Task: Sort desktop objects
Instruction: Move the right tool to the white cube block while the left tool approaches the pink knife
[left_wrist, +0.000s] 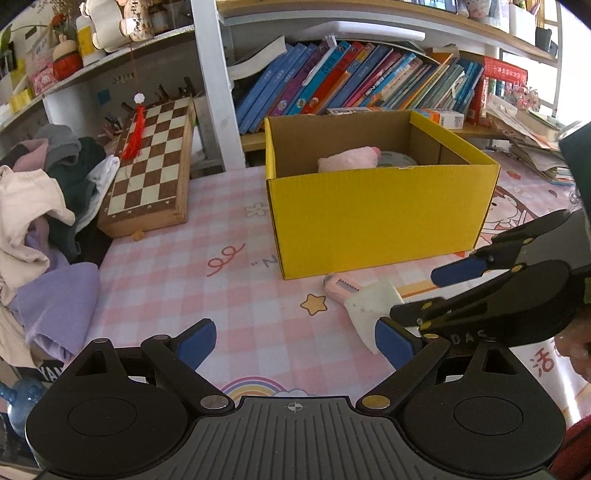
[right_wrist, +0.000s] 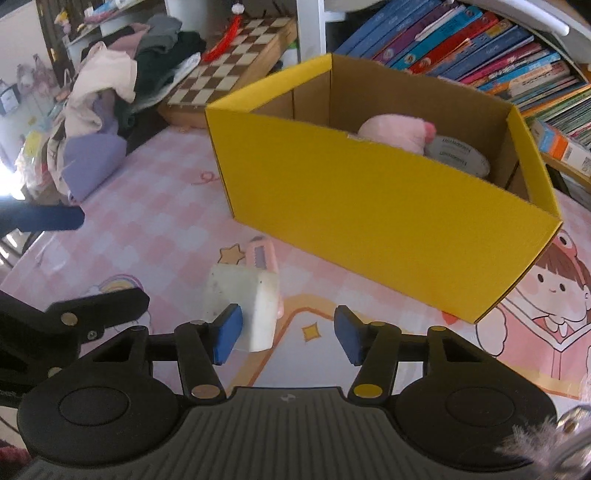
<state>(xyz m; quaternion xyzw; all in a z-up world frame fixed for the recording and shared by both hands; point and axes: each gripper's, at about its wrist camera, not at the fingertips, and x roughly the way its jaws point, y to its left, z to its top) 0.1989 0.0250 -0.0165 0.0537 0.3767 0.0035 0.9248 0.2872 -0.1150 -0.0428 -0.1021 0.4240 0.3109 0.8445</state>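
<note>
One pink utility knife (right_wrist: 260, 254) in a white holder (right_wrist: 243, 306) lies on the bench (right_wrist: 166, 236) before one yellow box (right_wrist: 369, 206) holding one pink plush (right_wrist: 395, 131) and one round tin (right_wrist: 458, 155), lettering unreadable. Both hand-held grippers, left (left_wrist: 295, 341) and right (right_wrist: 288, 334), spread, empty
</note>
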